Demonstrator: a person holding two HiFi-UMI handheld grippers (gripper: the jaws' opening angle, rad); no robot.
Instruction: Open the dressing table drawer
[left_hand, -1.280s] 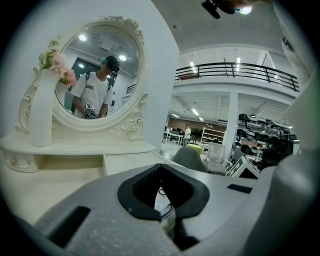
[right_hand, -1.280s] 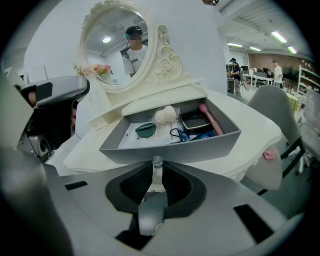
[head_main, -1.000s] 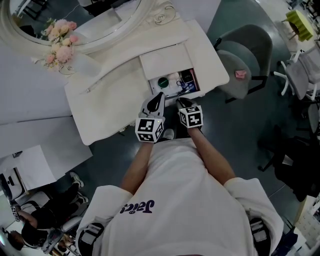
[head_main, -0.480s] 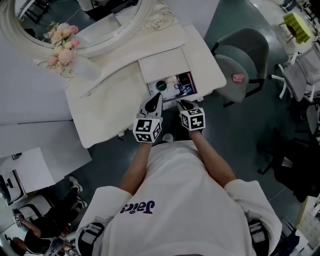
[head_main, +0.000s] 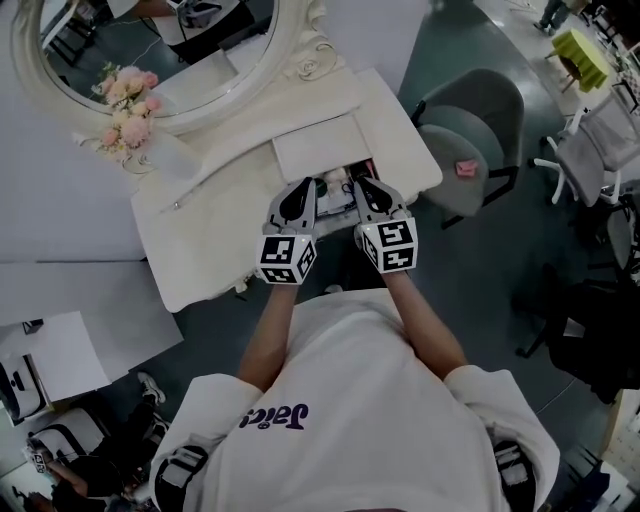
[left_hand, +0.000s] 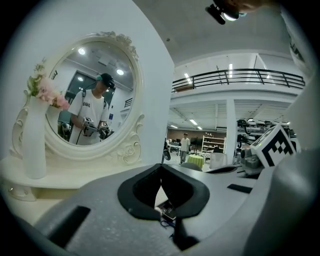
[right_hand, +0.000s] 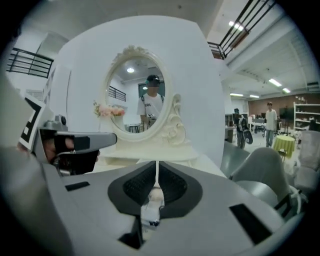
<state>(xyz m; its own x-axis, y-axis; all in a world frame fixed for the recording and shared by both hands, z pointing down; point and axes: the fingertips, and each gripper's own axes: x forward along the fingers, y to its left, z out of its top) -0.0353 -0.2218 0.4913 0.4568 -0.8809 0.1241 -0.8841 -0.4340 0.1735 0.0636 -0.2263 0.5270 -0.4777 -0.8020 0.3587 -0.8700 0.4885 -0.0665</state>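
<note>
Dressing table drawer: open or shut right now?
Open. The head view looks down into the drawer in the dressing table, and small items show inside it. Part of it is hidden.

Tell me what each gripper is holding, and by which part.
Nothing is held. The left gripper has its jaws together, empty. The right gripper has just been closing its jaws, now almost together, with nothing between them.

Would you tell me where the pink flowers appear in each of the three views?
Head view: pink flowers upper left, beside the oval mirror.
Left gripper view: pink flowers far left, above the white vase.
Right gripper view: pink flowers left of centre.
Shared landmark: that oval mirror.
</note>
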